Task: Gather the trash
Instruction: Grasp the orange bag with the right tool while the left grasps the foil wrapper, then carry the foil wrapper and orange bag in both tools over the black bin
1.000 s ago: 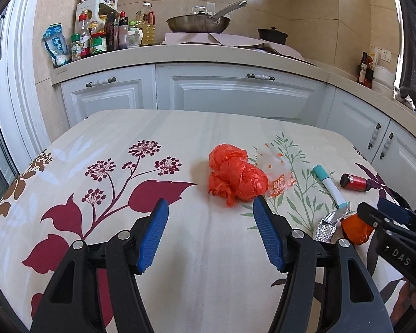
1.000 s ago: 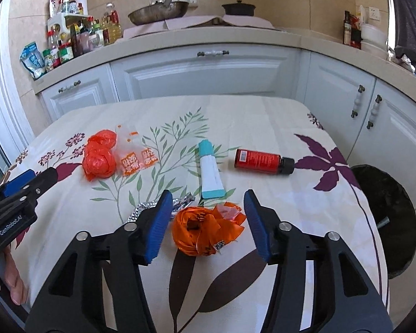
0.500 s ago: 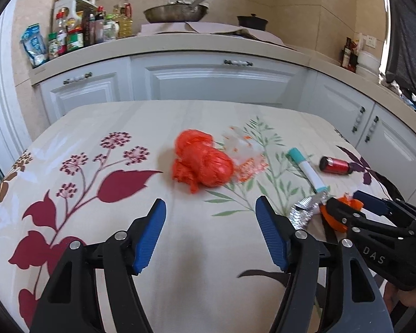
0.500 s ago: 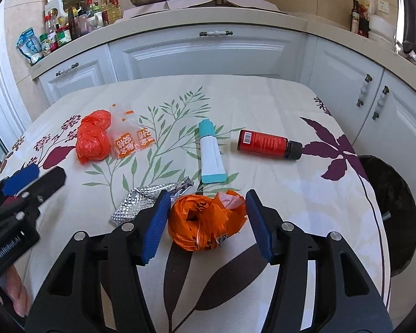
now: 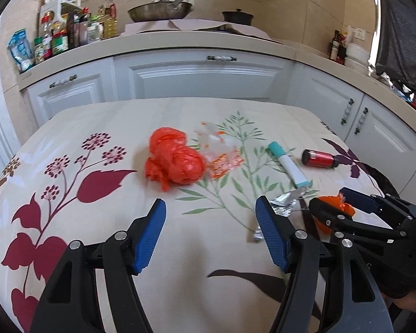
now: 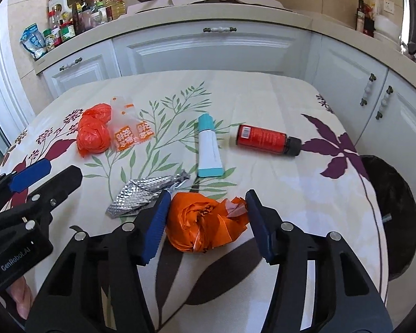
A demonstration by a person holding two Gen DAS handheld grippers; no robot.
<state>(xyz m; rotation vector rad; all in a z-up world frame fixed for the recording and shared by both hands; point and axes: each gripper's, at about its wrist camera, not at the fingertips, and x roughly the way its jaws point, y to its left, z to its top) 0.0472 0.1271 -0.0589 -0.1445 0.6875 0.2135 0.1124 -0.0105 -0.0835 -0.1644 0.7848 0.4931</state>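
Observation:
Several pieces of trash lie on the flowered tablecloth [image 6: 291, 188]. A crumpled orange bag [image 6: 205, 223] rests on the cloth between the jaws of my right gripper [image 6: 208, 208], which is open, its pads close beside the bag without squeezing it. My left gripper [image 5: 210, 216] is open over bare cloth. A red plastic bag [image 5: 173, 162] lies ahead of it to the left, and a silver foil wrapper [image 5: 285, 202] lies by its right finger. In the right wrist view the left gripper [image 6: 65, 169] reaches in from the left, near the foil wrapper [image 6: 144, 194].
A clear wrapper with orange print [image 6: 130, 133], a white and teal tube [image 6: 209, 147] and a red bottle with a black cap [image 6: 263, 140] lie farther back. A bin with a black liner [image 6: 388, 216] stands off the table's right edge. White cabinets [image 6: 213, 50] run behind.
The left gripper has swung to the right: the red bag has drifted left in its view and the foil wrapper now lies by its right finger. The right gripper has edged closer around the orange bag.

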